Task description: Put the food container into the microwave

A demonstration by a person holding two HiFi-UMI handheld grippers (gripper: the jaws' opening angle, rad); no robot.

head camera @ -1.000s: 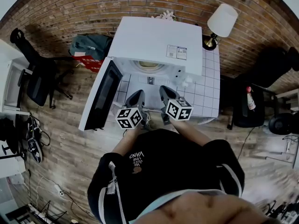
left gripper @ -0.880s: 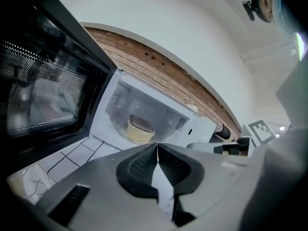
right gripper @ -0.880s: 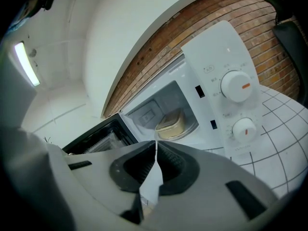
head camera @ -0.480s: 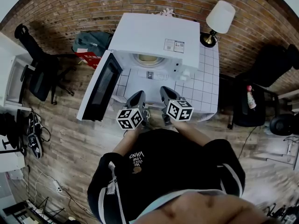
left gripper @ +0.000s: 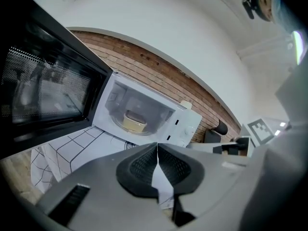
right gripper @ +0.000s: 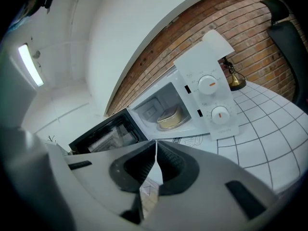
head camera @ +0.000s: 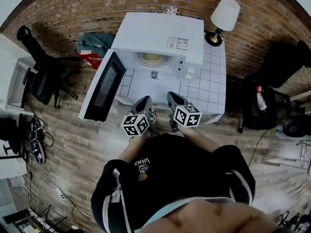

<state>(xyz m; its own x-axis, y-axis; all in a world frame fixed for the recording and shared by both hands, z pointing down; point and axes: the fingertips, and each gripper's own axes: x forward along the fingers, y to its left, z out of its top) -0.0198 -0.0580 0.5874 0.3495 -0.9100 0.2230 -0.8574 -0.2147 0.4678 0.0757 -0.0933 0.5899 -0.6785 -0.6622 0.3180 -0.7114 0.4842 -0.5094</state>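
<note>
Food container (head camera: 151,58) on the turntable inside the microwave (head camera: 160,33), whose door (head camera: 104,86) hangs wide open to the left. The container lies well ahead of both grippers, touching neither. It is a low, pale-yellow tub with a lid of like colour. The left gripper (left gripper: 157,146) and the right gripper (right gripper: 155,144) are held side by side at the near edge of the grid-patterned table (head camera: 214,81), each with jaws closed tip to tip on nothing.
</note>
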